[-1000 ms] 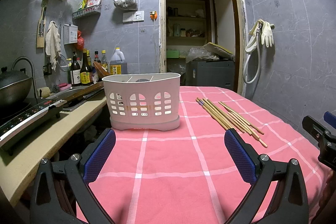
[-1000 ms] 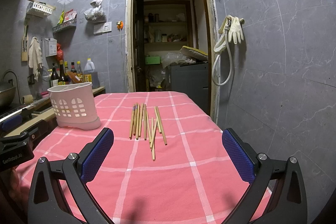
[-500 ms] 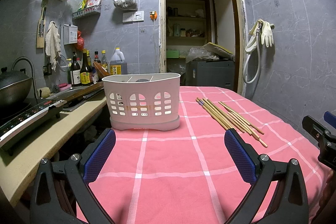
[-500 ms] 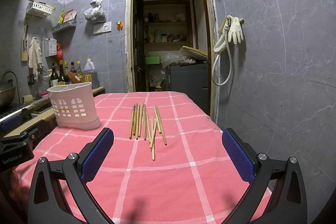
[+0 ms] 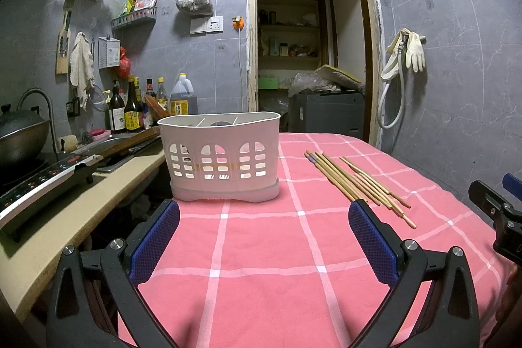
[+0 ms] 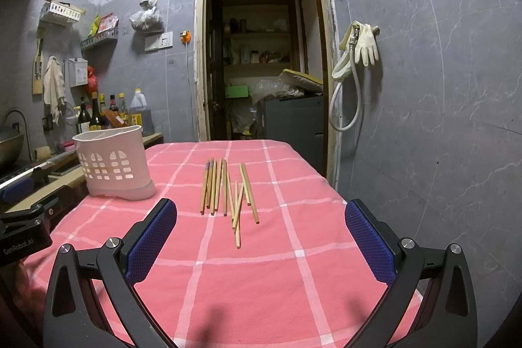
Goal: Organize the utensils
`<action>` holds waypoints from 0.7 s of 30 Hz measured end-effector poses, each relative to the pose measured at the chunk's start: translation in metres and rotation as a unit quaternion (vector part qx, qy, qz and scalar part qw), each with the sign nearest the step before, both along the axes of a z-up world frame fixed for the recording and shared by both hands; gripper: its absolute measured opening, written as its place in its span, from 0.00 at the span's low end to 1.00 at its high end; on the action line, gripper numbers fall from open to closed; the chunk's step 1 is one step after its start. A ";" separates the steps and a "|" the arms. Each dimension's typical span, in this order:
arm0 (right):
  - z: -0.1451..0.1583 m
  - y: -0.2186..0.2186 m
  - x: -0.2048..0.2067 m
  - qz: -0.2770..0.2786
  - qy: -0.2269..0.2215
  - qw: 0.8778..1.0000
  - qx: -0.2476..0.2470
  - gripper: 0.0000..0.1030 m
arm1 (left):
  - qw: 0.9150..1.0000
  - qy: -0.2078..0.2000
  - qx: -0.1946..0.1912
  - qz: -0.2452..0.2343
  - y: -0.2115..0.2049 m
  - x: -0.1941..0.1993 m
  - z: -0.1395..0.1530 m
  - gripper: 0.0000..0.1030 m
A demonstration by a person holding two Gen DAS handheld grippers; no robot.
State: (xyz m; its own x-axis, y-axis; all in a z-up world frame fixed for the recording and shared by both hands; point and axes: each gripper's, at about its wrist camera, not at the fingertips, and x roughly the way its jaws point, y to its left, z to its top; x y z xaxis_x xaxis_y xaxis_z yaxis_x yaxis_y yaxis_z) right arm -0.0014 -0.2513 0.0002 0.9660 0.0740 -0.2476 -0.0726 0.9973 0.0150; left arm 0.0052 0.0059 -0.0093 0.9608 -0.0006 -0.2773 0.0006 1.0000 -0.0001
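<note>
A white slotted utensil holder (image 5: pixel 222 154) stands upright on the pink checked tablecloth (image 5: pixel 261 250), straight ahead in the left wrist view; it also shows at the left in the right wrist view (image 6: pixel 112 163). Several wooden chopsticks (image 6: pixel 225 188) lie loose on the cloth ahead of my right gripper; in the left wrist view the chopsticks (image 5: pixel 355 181) lie to the right of the holder. My left gripper (image 5: pixel 264 237) is open and empty, short of the holder. My right gripper (image 6: pixel 261 237) is open and empty, short of the chopsticks.
A counter (image 5: pixel 65 217) with an induction hob (image 5: pixel 36 181), a wok, a sink and bottles runs along the left of the table. An open doorway (image 6: pixel 261 70) lies behind the table. A tiled wall with a hose and gloves (image 6: pixel 359 48) stands at the right.
</note>
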 end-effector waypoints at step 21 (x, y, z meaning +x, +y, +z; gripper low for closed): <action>0.006 -0.011 0.027 0.014 -0.002 1.000 -0.018 1.00 | 1.000 -0.006 0.017 -0.025 -0.009 0.026 0.024 0.99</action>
